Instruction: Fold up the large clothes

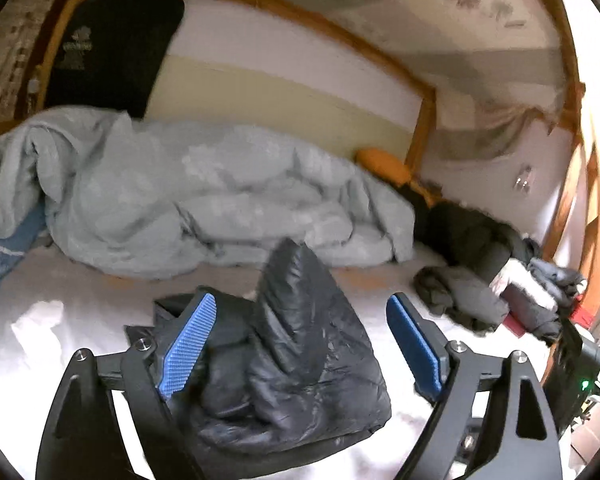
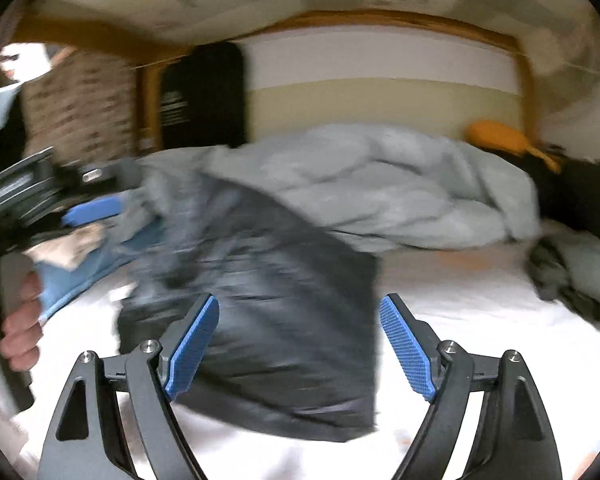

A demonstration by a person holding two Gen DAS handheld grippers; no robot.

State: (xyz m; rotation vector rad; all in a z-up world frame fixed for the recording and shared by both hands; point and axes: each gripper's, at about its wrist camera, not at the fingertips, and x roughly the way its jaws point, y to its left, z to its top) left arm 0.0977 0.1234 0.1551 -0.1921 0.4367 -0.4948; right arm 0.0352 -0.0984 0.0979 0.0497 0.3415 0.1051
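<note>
**Black puffer jacket bunched on the bed, both grippers open**

The left gripper [image 1: 300, 344] has its 2 blue-padded fingers [image 1: 188, 344] spread wide and grips nothing. Between and beyond them lies the black puffer jacket [image 1: 292, 360], folded into a bunched heap on the white sheet [image 1: 60, 320], with 1 part standing up in a peak toward 12 o'clock. The left pad overlaps the heap's edge in this view; whether it touches the cloth cannot be told.

The right gripper [image 2: 300, 344] is likewise spread wide and holds nothing. From its camera the jacket [image 2: 284, 320] sits between the fingers and reaches up toward 11 o'clock, heavily blurred. At 9 o'clock in that view the left gripper [image 2: 92, 208] shows with 1 blue pad, and the person's left hand [image 2: 20, 332] wraps its handle lower down at 8 o'clock.

Behind the jacket, at 12 o'clock in both views, a rumpled pale grey duvet [image 1: 188, 200] runs across the bed. At 3 o'clock in the left view a pile of dark and grey clothes [image 1: 492, 288] rests near the wooden bed frame [image 1: 420, 128]. An orange cushion [image 1: 380, 164] sits at 1 o'clock, just past the duvet.
</note>
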